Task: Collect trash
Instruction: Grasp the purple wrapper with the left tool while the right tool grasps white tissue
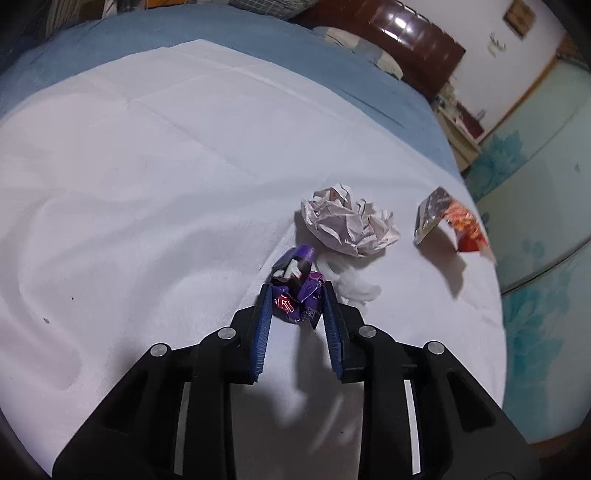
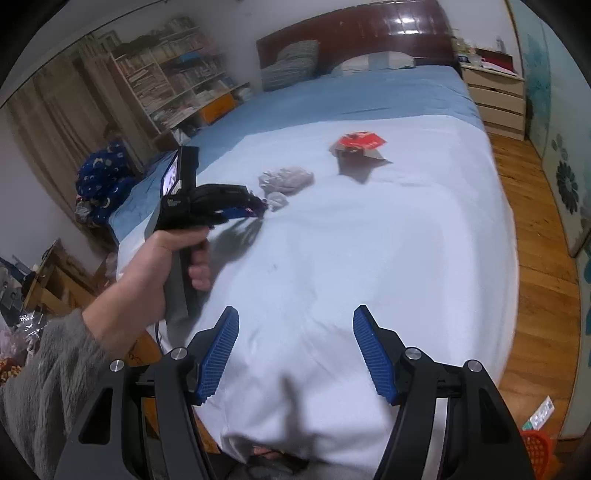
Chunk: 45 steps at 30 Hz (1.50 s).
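A crumpled purple wrapper (image 1: 295,295) lies on the white sheet (image 1: 147,184), and my left gripper (image 1: 296,286) is shut on it, a blue pad pressed to each side. Just beyond it sit a wad of white tissue (image 1: 351,282) and a ball of crumpled paper (image 1: 349,221). Farther right stands a bent red and silver snack packet (image 1: 450,221). The right wrist view shows the left gripper (image 2: 255,210) held by a hand, the paper ball (image 2: 286,179) and the packet (image 2: 358,146). My right gripper (image 2: 295,308) hangs open over the sheet's near end, with nothing between its fingers.
The sheet covers a bed with a blue cover (image 2: 351,96) and a dark wooden headboard (image 2: 354,29). A nightstand (image 2: 495,99) and wooden floor (image 2: 535,258) lie to the right. A red basket (image 2: 537,448) sits on the floor at lower right. Bookshelves (image 2: 173,74) stand at left.
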Motion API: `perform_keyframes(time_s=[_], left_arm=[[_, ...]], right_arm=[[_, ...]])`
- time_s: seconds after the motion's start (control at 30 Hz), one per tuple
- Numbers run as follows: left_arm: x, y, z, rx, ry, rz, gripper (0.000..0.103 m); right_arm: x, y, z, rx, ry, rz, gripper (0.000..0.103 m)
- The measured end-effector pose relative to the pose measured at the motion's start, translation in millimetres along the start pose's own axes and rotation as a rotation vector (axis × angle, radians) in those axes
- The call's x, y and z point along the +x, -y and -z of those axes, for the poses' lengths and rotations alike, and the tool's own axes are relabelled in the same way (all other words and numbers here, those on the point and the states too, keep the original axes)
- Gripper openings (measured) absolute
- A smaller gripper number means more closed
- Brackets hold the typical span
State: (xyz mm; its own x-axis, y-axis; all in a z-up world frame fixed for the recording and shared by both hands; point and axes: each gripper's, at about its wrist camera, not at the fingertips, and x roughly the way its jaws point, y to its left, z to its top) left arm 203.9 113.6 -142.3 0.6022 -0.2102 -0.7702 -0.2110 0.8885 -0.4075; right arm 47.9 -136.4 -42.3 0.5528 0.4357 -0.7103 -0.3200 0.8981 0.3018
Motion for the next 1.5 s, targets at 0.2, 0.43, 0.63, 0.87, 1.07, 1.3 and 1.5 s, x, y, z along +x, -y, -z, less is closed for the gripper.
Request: perform_keyframes(time_s=[0.2,0.43,0.63,0.87,1.07,1.3,1.5], left_arm=[[-23.8,0.0,6.9,-0.006,0.043,0.005,0.022],[-72.5,-2.4,8.0,0.057,0.115,-0.016,0.022],[-103.2,-20.5,8.8,0.034,0.157,-0.051,0.022],[-119.4,-24.0,12.1,0.015,0.169,-0.026,0.022],[-136.8,-7.9,26.5,0.014,0.186,0.01,0.022],[-148.1,30.3,56.0,0.044,0.201,0.02,0.022],[-141.0,56.3,85.9,0.07,0.178,0.027,0.022]], right_arm=[[69.7,-13.7,-65.6,-0.098,0.026,0.076,0.065],[199.3,-41.3,-122.6,-0.047,-0.122,0.036,0.061],[260.2,-69.6,-129.1,-0.067,-0.177,0.078,0.06],[256.2,-71.1,-120.1,-0.096,-0.185,0.16,0.008],[198.5,-64.4,-106.2,-0.129,-0.113,0.156,0.007],[97.7,-39.3,-88.2,-0.173,-0.015,0.123,0.007],[57.6,-17.4,-79.8,-0.186,-0.017,0.093,0.009]])
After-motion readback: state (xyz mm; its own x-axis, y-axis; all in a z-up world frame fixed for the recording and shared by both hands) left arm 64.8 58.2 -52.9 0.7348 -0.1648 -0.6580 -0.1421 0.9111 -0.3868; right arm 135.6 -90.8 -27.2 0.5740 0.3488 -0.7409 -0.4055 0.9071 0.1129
